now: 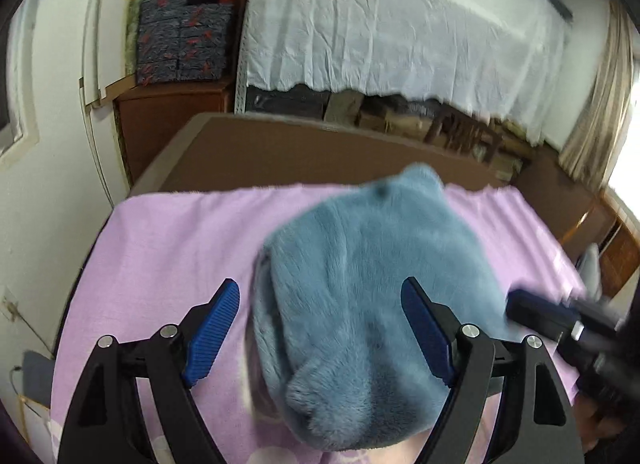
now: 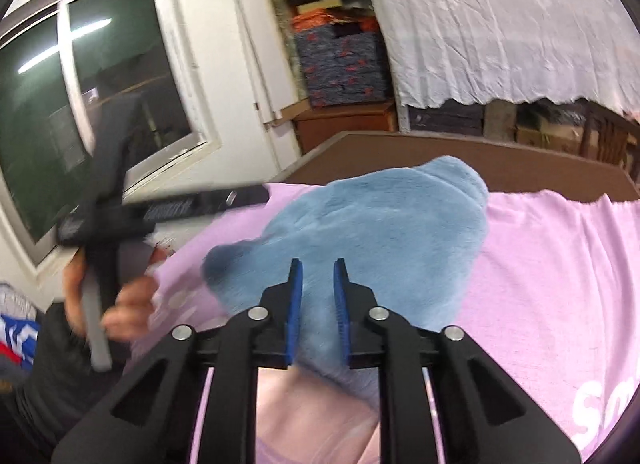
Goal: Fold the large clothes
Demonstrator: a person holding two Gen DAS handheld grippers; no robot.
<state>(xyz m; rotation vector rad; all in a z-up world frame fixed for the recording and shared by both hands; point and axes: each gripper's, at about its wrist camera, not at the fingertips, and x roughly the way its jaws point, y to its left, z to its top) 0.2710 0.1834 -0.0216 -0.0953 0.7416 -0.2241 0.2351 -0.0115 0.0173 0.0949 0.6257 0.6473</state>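
A fluffy blue garment [image 1: 360,296] lies bunched in a folded heap on a lilac cloth [image 1: 168,256] spread over the table. My left gripper [image 1: 320,296] is wide open above the garment's near part, with nothing between its blue pads. In the right wrist view the garment [image 2: 380,223] lies ahead, and my right gripper [image 2: 318,276] has its pads narrowly apart with blue fabric lying between them. The right gripper shows blurred in the left wrist view [image 1: 560,320]. The left gripper shows blurred in the right wrist view [image 2: 168,207], held by a hand.
The brown table edge [image 1: 300,151] lies beyond the cloth. A white draped sheet [image 1: 400,23] covers shelves behind. Stacked patterned boxes [image 1: 180,39] stand on a cabinet at the left. A window [image 2: 80,103] is on the left wall.
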